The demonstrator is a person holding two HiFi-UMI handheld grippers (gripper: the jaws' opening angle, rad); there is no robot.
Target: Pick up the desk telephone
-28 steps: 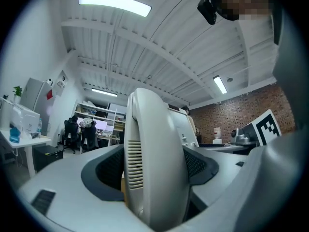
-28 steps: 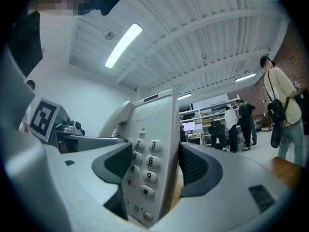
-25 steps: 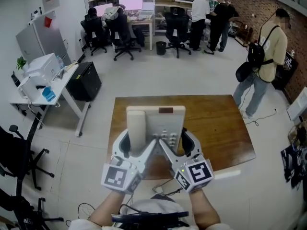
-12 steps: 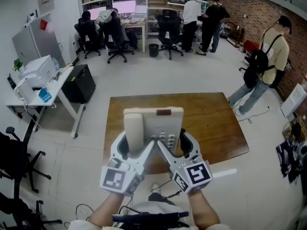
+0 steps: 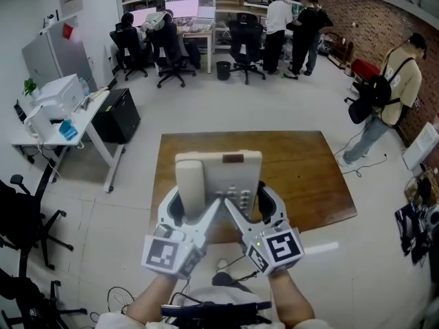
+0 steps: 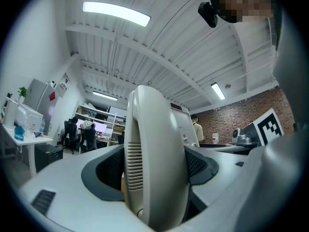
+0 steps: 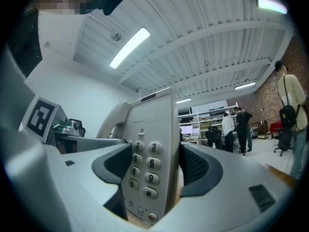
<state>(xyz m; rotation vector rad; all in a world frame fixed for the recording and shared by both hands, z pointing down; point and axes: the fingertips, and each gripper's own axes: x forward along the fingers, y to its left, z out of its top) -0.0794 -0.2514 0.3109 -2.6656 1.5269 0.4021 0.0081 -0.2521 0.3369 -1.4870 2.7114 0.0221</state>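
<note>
A beige desk telephone (image 5: 218, 177) is held over the near part of the wooden table (image 5: 309, 177), its handset (image 5: 192, 180) resting on its left side. My left gripper (image 5: 195, 203) is shut on the handset side; in the left gripper view the handset (image 6: 154, 153) fills the gap of the left gripper (image 6: 155, 170). Over the phone's right side my right gripper (image 5: 248, 201) is shut. In the right gripper view the keypad (image 7: 145, 163) sits between the dark pads of the right gripper (image 7: 153, 170). A cord (image 5: 236, 266) hangs below the grippers.
A person with a backpack (image 5: 391, 94) stands right of the table. A white desk with a printer (image 5: 58, 94) and a black box (image 5: 116, 115) are at the left. Office chairs and several people (image 5: 288, 19) fill the back. A black chair (image 5: 20, 218) stands near left.
Both grippers have carried the phone a little way across the table, grips unchanged. The person with the backpack has stepped to the right.
</note>
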